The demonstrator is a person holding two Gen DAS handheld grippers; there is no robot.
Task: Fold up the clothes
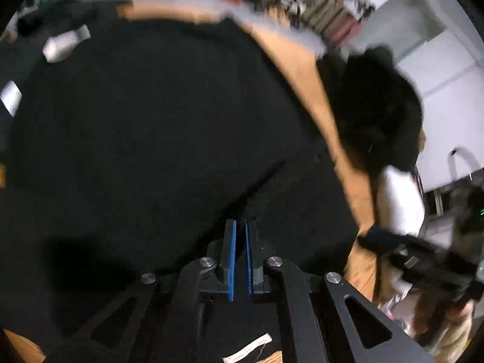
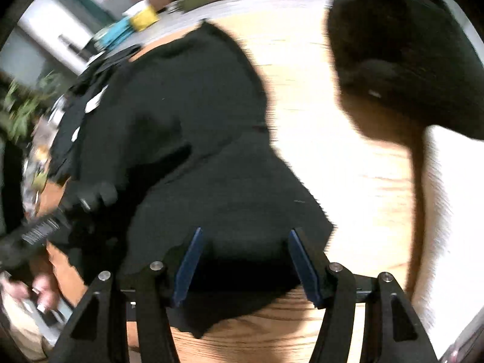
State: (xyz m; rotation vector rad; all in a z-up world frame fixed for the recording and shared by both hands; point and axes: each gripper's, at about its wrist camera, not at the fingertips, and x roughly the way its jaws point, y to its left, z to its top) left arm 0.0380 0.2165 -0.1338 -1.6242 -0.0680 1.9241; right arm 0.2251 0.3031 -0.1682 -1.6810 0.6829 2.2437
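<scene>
Between our left gripper's [image 1: 240,227] blue-padded fingers [image 1: 231,242] we see a fold of the black garment [image 1: 151,127]; the pads stand nearly together with the cloth pinched in the narrow gap, so we record this gripper as clenched on the fabric. Ahead of and to both sides of these fingers the garment spreads over the wooden table [image 1: 290,51], covering most of the view. Below the fingers, under the linkage, a white care label [image 1: 248,349] lies on the cloth. Far ahead to the left, two white tags [image 1: 65,44] sit on the dark fabric. Right of the fingers a second dark clothing pile [image 1: 375,112] rests near the table edge, partly on something white [image 1: 399,199].

Our right gripper [image 2: 245,236] has its fingers [image 2: 190,260] spread wide apart, released. The garment's [image 2: 187,127] near hem lies between and just under them, not gripped as far as we can tell. Right of these fingers is bare wood [image 2: 308,90], then the other dark pile [image 2: 405,54] further ahead. Left of them the left gripper's body [image 2: 45,227] is blurred.
</scene>
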